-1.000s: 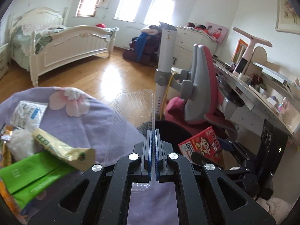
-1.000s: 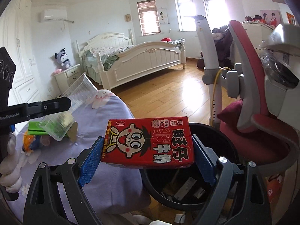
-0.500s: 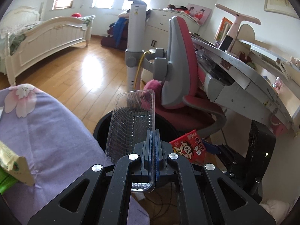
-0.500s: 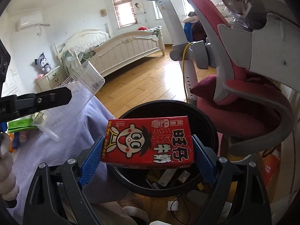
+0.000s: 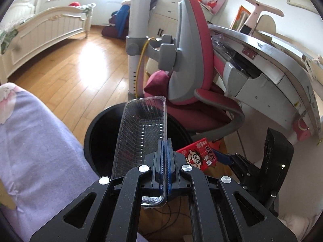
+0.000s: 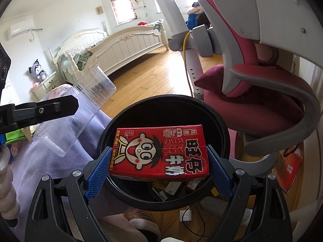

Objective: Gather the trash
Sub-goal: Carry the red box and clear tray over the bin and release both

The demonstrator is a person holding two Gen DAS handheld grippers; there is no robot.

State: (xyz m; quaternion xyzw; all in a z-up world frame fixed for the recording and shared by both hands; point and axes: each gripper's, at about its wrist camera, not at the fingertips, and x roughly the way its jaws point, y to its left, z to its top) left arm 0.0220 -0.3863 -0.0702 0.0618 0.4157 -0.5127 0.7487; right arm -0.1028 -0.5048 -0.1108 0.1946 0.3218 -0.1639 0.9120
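Note:
My left gripper point(image 5: 165, 147) is shut on the rim of a clear plastic tray point(image 5: 141, 133) and holds it over the near edge of a round black trash bin point(image 5: 94, 137). My right gripper point(image 6: 159, 161) is shut on a red milk carton point(image 6: 159, 153) with a cartoon face, held directly above the open bin point(image 6: 218, 125). Trash lies inside the bin. The carton point(image 5: 199, 157) shows right of the left fingers. The tray point(image 6: 84, 109) and left gripper show at the left of the right wrist view.
A lilac cloth-covered table point(image 5: 30, 141) lies left of the bin, with green wrappers point(image 6: 14, 138) on it. A pink and grey desk chair point(image 5: 193, 70) and a desk point(image 5: 272, 60) stand behind and right. A white bed point(image 6: 125, 46) is farther back across the wood floor.
Both grippers have swung from the table toward the bin. The carton now hangs over the bin opening and the tray has come over its rim.

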